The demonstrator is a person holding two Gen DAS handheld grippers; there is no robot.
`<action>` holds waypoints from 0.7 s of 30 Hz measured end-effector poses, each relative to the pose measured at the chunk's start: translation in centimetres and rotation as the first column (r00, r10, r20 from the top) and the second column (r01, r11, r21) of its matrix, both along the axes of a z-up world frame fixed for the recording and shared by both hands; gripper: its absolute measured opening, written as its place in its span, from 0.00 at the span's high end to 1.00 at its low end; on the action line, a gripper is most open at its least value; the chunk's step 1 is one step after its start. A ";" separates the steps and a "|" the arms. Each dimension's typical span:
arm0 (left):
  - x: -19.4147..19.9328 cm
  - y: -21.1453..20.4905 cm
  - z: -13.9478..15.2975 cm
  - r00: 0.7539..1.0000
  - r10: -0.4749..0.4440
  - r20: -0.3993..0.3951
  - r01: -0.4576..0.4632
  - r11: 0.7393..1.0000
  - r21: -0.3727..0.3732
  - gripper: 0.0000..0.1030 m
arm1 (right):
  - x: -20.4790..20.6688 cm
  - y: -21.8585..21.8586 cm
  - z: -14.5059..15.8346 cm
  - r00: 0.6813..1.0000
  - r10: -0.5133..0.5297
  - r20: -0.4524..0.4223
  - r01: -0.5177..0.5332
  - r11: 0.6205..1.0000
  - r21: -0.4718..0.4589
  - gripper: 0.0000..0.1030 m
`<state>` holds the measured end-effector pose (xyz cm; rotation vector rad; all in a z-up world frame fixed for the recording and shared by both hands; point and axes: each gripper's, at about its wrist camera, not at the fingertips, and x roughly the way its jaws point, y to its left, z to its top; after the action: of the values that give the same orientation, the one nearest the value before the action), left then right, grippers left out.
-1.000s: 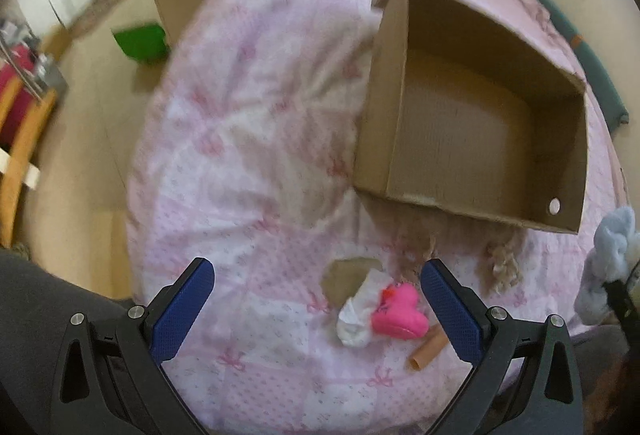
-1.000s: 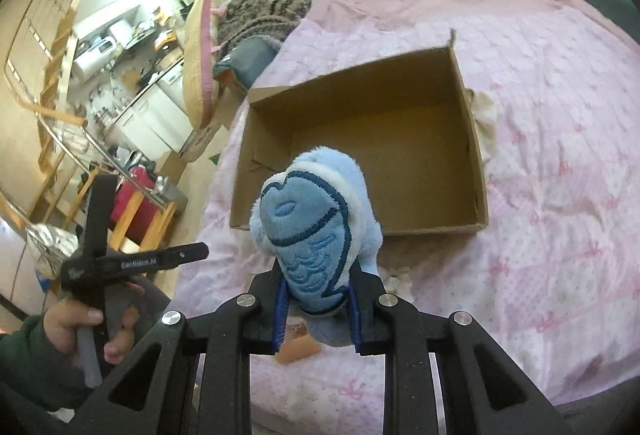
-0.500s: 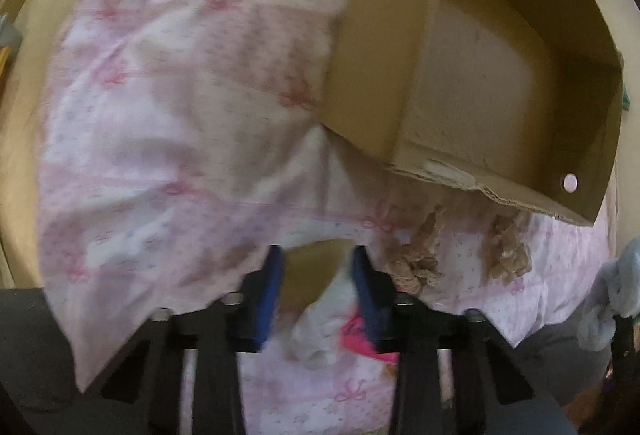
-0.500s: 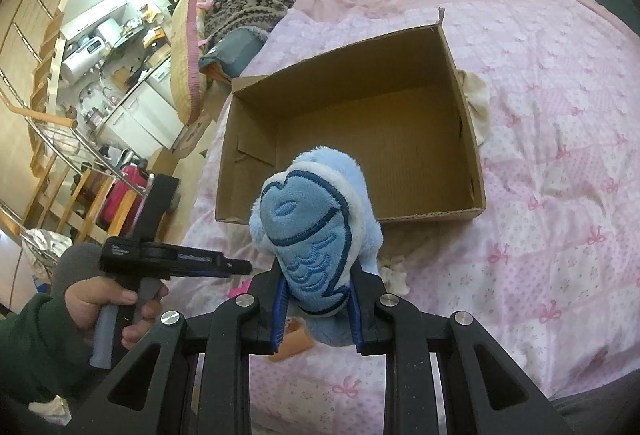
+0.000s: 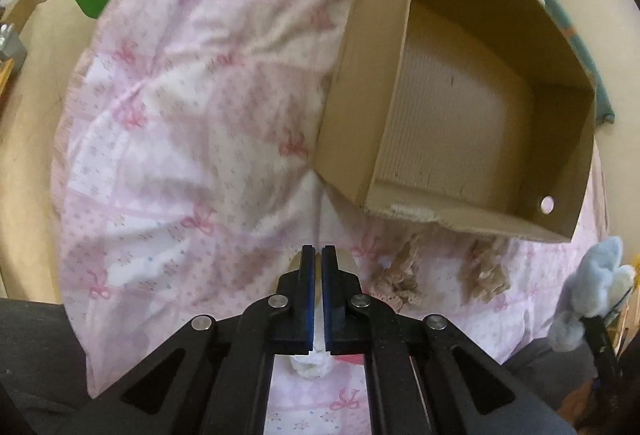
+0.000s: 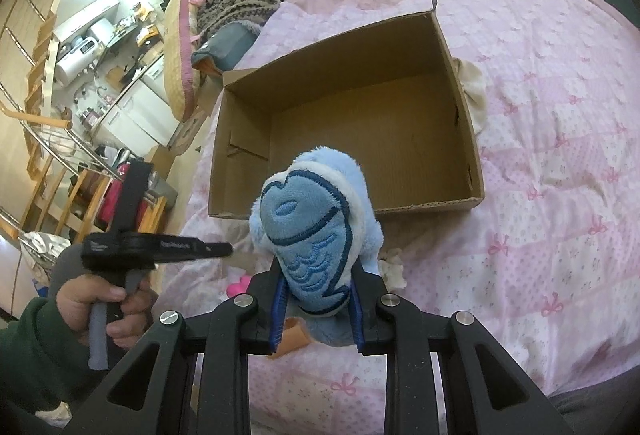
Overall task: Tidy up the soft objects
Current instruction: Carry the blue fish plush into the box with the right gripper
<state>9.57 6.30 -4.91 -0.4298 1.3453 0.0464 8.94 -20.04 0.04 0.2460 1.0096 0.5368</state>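
Your work surface is a bed (image 6: pixel 560 115) under a pink bow-print quilt (image 5: pixel 180 123). On it sits an open cardboard box (image 6: pixel 344 107) with nothing visible inside; its near wall shows a torn edge in the left wrist view. Your right tool (image 6: pixel 318 311) is clamped on a blue plush toy (image 6: pixel 316 219), held above the quilt just in front of the box; the same toy shows at the right edge of the left wrist view (image 5: pixel 592 295). Your left tool (image 5: pixel 318 299) has its blue pads nearly together, a thin gap between them, gripping nothing that can be seen. Beneath it lie a white soft item (image 5: pixel 312 367) and a pink one (image 6: pixel 236 287). Two beige frilly pieces (image 5: pixel 400 279) rest on the quilt close to the box's near wall.
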 end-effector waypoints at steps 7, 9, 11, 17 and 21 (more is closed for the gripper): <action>-1.7 0.6 4.3 0.991 -0.028 0.133 0.017 0.997 0.081 0.97 | -0.1 -0.1 0.1 1.000 -0.009 0.002 0.009 1.000 -0.003 0.73; -2.7 0.0 6.1 0.982 -0.042 0.186 0.023 0.995 0.100 0.97 | 0.0 -0.1 0.1 1.000 -0.013 0.000 0.013 1.000 -0.007 0.73; -3.7 -0.4 8.2 0.969 -0.055 0.240 0.026 0.992 0.120 0.97 | 0.0 -0.1 0.5 1.000 -0.011 0.004 0.011 1.000 -0.009 0.73; -3.7 -2.5 14.4 0.898 -0.129 0.420 0.039 0.976 0.216 0.97 | 0.9 0.0 3.2 0.998 -0.021 0.062 0.021 1.000 0.006 0.73; -2.1 -4.2 16.2 0.872 -0.161 0.463 0.053 0.970 0.239 0.97 | 2.5 0.3 5.2 0.993 -0.035 0.111 0.033 0.999 0.019 0.73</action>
<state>7.52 2.10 11.32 -0.1591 0.8562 -0.0060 11.40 -19.72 5.28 0.2453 0.8917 0.5230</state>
